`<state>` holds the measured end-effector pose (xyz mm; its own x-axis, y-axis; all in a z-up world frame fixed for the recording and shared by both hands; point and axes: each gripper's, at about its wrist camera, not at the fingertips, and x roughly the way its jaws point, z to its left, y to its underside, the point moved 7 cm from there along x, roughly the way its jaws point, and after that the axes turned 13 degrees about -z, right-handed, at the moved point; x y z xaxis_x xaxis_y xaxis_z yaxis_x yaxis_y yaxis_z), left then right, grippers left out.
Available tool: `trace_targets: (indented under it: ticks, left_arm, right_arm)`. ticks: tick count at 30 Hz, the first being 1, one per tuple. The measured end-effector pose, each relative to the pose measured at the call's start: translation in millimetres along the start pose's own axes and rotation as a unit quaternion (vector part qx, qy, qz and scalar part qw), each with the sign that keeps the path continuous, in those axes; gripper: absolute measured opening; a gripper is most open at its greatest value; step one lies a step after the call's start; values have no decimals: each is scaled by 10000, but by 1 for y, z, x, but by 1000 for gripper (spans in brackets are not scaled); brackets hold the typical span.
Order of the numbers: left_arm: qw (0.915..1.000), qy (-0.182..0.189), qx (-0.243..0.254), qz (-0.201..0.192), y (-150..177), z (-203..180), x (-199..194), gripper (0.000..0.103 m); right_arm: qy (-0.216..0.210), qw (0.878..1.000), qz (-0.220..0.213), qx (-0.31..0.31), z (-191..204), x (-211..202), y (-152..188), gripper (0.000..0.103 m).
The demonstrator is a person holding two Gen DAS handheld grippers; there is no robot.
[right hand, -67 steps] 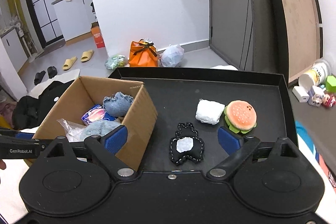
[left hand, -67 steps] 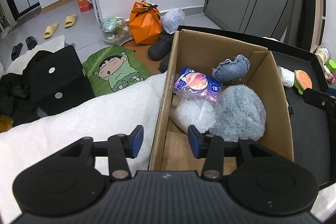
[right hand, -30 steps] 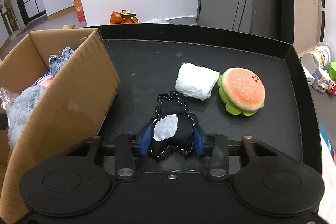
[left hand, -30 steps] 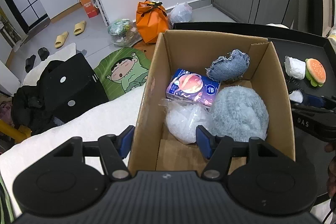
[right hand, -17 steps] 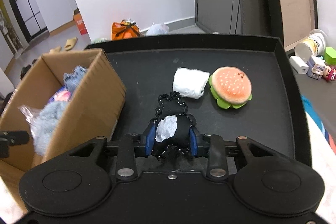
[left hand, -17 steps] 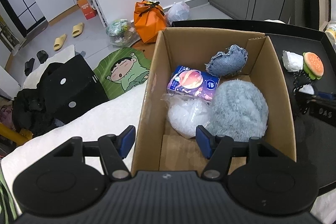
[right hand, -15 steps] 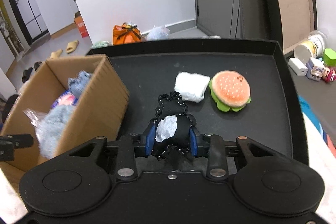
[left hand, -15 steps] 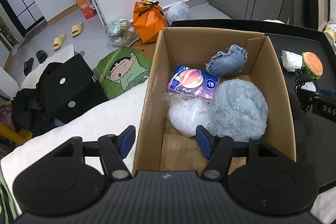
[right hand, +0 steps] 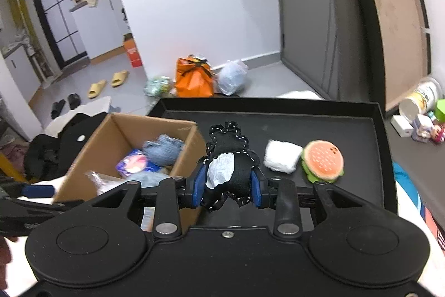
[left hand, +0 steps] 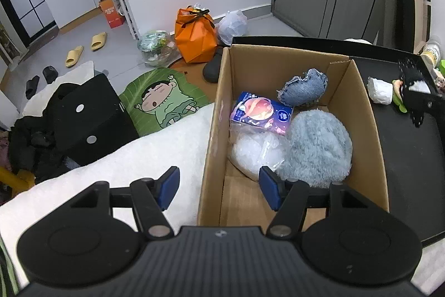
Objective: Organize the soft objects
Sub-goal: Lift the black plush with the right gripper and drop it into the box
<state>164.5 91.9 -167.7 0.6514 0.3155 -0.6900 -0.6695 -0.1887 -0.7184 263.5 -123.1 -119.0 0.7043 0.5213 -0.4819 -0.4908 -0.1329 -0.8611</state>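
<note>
So the right gripper (right hand: pixel 226 187) has its blue pads pinching a small black plush toy with white stitching and a white patch (right hand: pixel 228 167), and the toy is up in the air, clear of the black tray (right hand: pixel 347 127) and just right of the open brown cardboard box (right hand: pixel 183 155). The left gripper (left hand: pixel 219 187) is spread apart with nothing in it, hovering over the box's near left wall, one pad outside over the white fluffy blanket (left hand: pixel 125 160) and one inside.

Inside the box, closest to the left gripper, there's a crinkly clear plastic bag (left hand: pixel 254 152) with a fuzzy pale-blue plush ball (left hand: pixel 319 146) touching it on the right. Behind those sits a purple printed tissue pack (left hand: pixel 261 113), and at the box's far end a frayed blue denim pouch (left hand: pixel 304 86).

On the tray to the right of the box, a white wrapped soft packet (right hand: pixel 282 156) lies touching an orange-and-green plush hamburger (right hand: pixel 322 160).
</note>
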Motion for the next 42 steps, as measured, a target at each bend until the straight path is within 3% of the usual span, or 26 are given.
trace_targets:
  ticks: [5,14,28,32,37,42]
  left_arm:
    - [9998,169,-115,0,4,3,0,56]
    - [9988,396,-301,-16,10,8,1,37]
    - [9972,512,-538,-49,19,18,3,22]
    - [9969,504,-601,-55,22,23,4,10]
    - [9960,565,-689,-99,24,28,3,9]
    - [9957,605,-693,-128,25,28,2,9]
  right_arm:
    - [-289,9995,-35,-78,19,-5,-8,33]
    - [-661,9976,-10,-197,51,-5,-15,34]
    - [-1119,9922,306,-466,94,-8,4,34]
    - [-1235,9902,398,-521,105,-7,9,35]
    - [-1397,9873,462,-597,118,-9,14,36]
    - [-1411,9876,454,-509,119,-12,15,49]
